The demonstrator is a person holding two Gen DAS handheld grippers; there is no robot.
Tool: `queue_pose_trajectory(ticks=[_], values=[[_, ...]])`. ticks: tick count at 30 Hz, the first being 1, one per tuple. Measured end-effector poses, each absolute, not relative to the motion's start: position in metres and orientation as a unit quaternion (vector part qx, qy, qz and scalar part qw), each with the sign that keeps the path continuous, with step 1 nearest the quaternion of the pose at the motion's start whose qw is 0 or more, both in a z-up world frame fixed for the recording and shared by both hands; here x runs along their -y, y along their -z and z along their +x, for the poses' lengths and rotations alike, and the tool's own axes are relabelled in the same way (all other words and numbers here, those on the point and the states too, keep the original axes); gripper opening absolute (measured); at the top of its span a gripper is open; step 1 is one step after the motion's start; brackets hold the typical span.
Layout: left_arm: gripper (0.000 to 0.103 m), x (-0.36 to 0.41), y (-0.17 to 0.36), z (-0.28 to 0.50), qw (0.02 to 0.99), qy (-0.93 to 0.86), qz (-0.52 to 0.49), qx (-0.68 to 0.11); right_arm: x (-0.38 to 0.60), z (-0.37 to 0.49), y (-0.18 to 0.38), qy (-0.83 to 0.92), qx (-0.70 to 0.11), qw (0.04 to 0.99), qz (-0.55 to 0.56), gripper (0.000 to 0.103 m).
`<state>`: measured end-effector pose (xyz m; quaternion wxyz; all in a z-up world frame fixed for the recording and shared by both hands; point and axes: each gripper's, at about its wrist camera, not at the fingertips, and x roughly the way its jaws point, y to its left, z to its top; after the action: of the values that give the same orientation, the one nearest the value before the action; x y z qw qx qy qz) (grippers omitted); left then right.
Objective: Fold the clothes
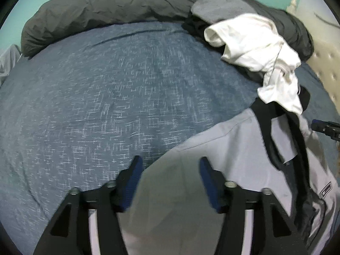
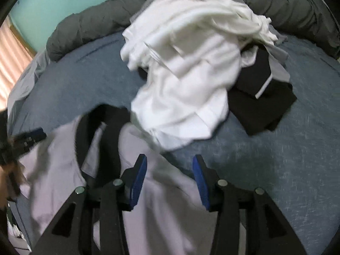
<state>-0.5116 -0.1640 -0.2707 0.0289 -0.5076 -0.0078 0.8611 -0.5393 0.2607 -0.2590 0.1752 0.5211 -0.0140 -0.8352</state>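
A light grey shirt (image 1: 223,148) with a black collar lies spread on the blue bed cover (image 1: 106,85). My left gripper (image 1: 169,162) hovers open over the shirt's left shoulder edge, nothing between its fingers. In the right wrist view the same grey shirt (image 2: 161,191) lies under my open right gripper (image 2: 169,161), near the shirt's right edge. The left gripper's tip (image 2: 31,138) shows at the left of that view, and the right gripper's tip (image 1: 325,126) shows at the right edge of the left wrist view. A crumpled white garment (image 2: 187,74) overlaps the shirt's collar end.
A pile of clothes sits behind the shirt: the white garment (image 1: 265,48), a black piece (image 2: 261,104) and a grey piece (image 1: 221,8). A dark grey duvet (image 1: 106,6) is rolled along the bed's far edge. A tufted beige headboard (image 1: 327,63) stands at right.
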Motion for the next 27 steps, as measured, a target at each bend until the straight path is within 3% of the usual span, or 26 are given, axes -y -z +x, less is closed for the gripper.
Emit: queue_pose_trajectory(ticks=[4, 12, 14, 15, 16, 17, 19, 27], values=[[0.066, 0.163, 0.281, -0.516, 0.037, -0.857, -0.513, -0.019, -0.26, -0.533, 0.275, 0.831, 0.004, 0.202, 0.519, 0.055], [0.065, 0.161, 0.306, -0.521, 0.058, -0.85, -0.521, -0.046, -0.247, -0.527, 0.299, 0.817, -0.074, 0.214, 0.53, 0.053], [0.048, 0.16, 0.309, -0.52, 0.071, -0.851, -0.519, -0.041, -0.253, -0.526, 0.301, 0.824, -0.077, 0.206, 0.522, 0.035], [0.034, 0.157, 0.31, -0.519, 0.075, -0.852, -0.516, -0.045, -0.256, -0.525, 0.301, 0.829, -0.075, 0.201, 0.516, 0.016], [0.021, 0.155, 0.309, -0.517, 0.079, -0.853, -0.514, -0.05, -0.259, -0.525, 0.3, 0.835, -0.075, 0.193, 0.51, 0.006], [0.013, 0.152, 0.308, -0.516, 0.081, -0.854, -0.511, -0.053, -0.262, -0.525, 0.298, 0.841, -0.075, 0.186, 0.503, 0.004], [0.006, 0.147, 0.303, -0.515, 0.08, -0.858, -0.504, -0.062, -0.262, -0.526, 0.295, 0.846, -0.078, 0.182, 0.495, 0.003], [0.004, 0.163, 0.258, -0.531, 0.028, -0.888, -0.457, -0.04, -0.26, -0.551, 0.249, 0.887, -0.104, 0.116, 0.434, 0.002]])
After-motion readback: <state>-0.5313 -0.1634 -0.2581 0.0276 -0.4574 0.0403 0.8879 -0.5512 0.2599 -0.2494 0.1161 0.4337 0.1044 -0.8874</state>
